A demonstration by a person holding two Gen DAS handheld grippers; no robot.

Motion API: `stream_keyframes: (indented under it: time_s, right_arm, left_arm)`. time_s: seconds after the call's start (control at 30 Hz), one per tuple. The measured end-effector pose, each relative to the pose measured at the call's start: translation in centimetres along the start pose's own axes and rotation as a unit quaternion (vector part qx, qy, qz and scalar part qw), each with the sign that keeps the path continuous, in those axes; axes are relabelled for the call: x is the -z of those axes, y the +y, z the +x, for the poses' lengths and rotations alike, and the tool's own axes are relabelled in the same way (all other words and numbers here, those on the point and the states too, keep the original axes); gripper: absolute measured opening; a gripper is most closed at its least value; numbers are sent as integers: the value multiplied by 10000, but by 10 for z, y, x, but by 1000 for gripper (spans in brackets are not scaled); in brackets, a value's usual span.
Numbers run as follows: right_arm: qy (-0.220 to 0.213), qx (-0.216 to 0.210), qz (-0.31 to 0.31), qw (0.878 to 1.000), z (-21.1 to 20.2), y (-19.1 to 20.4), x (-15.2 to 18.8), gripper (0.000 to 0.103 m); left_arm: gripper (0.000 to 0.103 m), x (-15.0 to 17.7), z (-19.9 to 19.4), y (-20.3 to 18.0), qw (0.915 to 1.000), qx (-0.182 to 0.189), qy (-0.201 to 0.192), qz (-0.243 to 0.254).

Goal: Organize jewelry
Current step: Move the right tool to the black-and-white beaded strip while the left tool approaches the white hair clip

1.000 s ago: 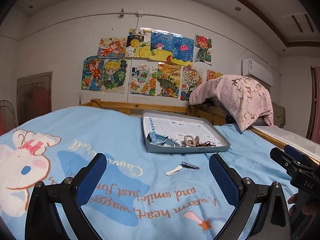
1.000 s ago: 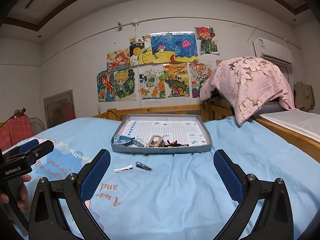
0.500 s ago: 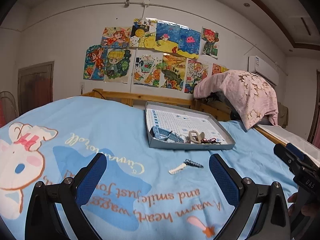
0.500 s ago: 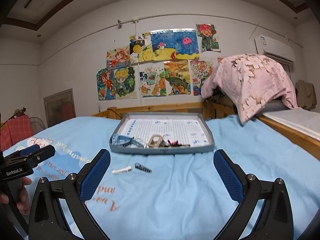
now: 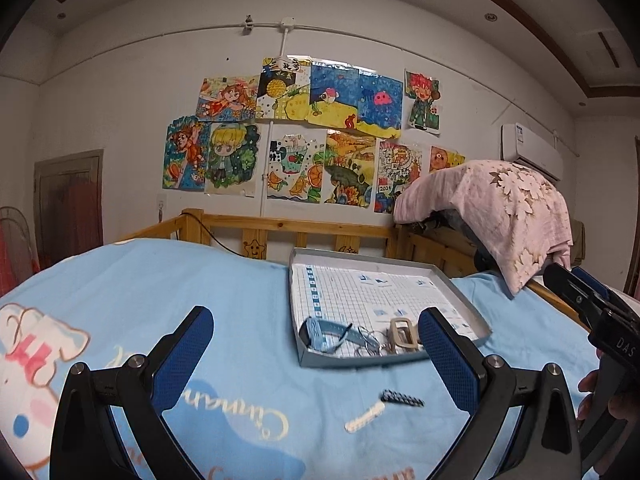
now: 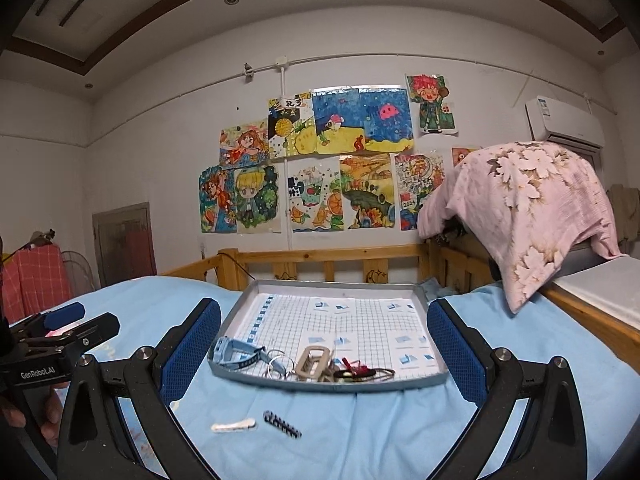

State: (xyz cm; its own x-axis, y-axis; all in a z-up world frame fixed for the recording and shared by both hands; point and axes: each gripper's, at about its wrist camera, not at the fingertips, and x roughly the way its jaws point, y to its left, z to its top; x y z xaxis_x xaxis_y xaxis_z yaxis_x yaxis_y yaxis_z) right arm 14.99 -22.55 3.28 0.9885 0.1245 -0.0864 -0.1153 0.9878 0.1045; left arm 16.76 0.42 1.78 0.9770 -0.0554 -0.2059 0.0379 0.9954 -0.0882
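A shallow grey tray (image 6: 432, 322) with a grid-printed floor lies on the blue bedsheet; it also shows in the left wrist view (image 5: 464, 294). Near its front edge lie a light-blue watch (image 6: 236, 354), metal rings (image 6: 276, 364), a beige buckle clip (image 6: 314, 362) and a red-and-dark hair tie (image 6: 362, 372). In front of the tray on the sheet lie a white hair clip (image 6: 234, 426) and a black beaded clip (image 6: 282, 430), also in the left wrist view, white (image 5: 364, 416) and black (image 5: 402, 398). My left gripper (image 5: 316, 354) and right gripper (image 6: 324, 346) are both open and empty, a short way before the clips.
A wooden bed rail (image 6: 320, 260) runs behind the tray. A pink flowered blanket (image 6: 528, 216) hangs over something at the right. Drawings cover the wall behind. Each gripper shows at the edge of the other's view.
Both grippers have moved forward and lower toward the tray and the two clips, which now look larger and closer. Both stay open.
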Motion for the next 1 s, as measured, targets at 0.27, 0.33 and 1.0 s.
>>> stream_keyframes:
  time_s: [0.27,0.33,1.0]
  right_arm:
    - [212,-21,6,9998,45,-1,15,101]
    - [352,-19,-4,9994,56,-2,24,101]
    - [2104,-919,-51,9733,114,-15,112,74]
  left_arm:
    - [103,7,39,1,9998,-78,132,110]
    - [103,12,45,3,9998,-56,179,102]
    - [97,83,95,2,9846,803,1542,195]
